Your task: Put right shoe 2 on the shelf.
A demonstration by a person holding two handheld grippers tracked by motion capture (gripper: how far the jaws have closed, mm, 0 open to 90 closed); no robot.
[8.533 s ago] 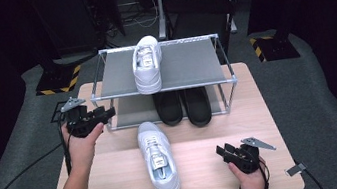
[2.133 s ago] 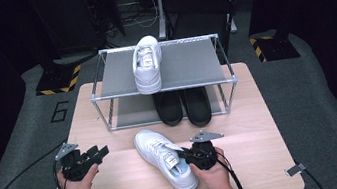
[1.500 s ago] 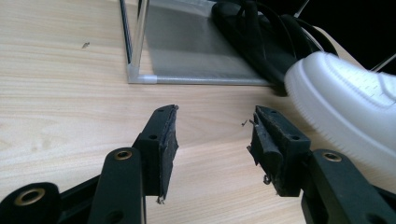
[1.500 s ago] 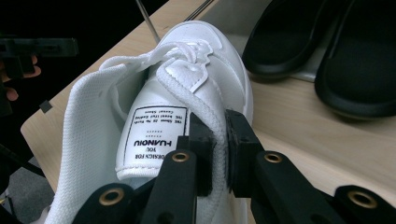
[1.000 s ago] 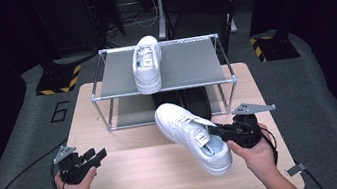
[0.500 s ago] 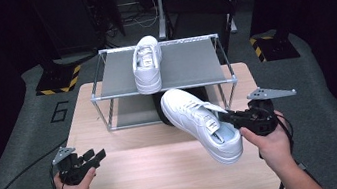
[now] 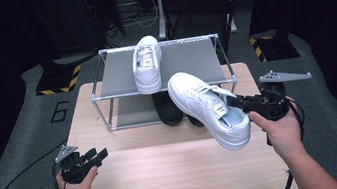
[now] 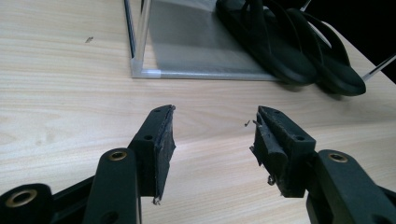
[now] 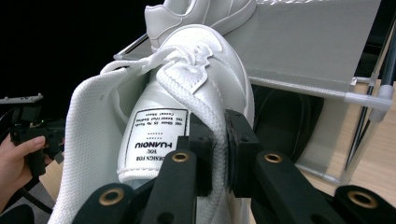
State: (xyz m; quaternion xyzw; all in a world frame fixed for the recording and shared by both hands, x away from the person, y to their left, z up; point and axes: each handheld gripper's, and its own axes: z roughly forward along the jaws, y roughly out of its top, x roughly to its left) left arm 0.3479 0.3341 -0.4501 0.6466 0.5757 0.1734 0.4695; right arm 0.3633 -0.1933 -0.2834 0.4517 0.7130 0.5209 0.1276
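My right gripper (image 7: 239, 103) (image 9: 218, 140) is shut on the inner side wall of a white sneaker (image 7: 207, 108) (image 9: 196, 65), beside its labelled tongue. The sneaker hangs in the air, tilted, toe toward the shoe rack (image 7: 187, 61), just in front of the rack's right half. A second white sneaker (image 7: 147, 65) (image 9: 201, 11) stands on the rack's top shelf. My left gripper (image 7: 94, 156) (image 8: 212, 135) is open with nothing between its jaws, low over the front left of the wooden table (image 7: 168, 175).
A pair of black slippers (image 7: 169, 110) (image 8: 285, 51) lies under the rack on the table. The rack's metal corner post (image 8: 140, 37) stands ahead of my left gripper. The other hand and its gripper (image 9: 28, 135) appear at the far left of the right gripper view.
The right gripper has lifted the white sneaker higher and carried it right and toward the rack. The left gripper has stayed where it was.
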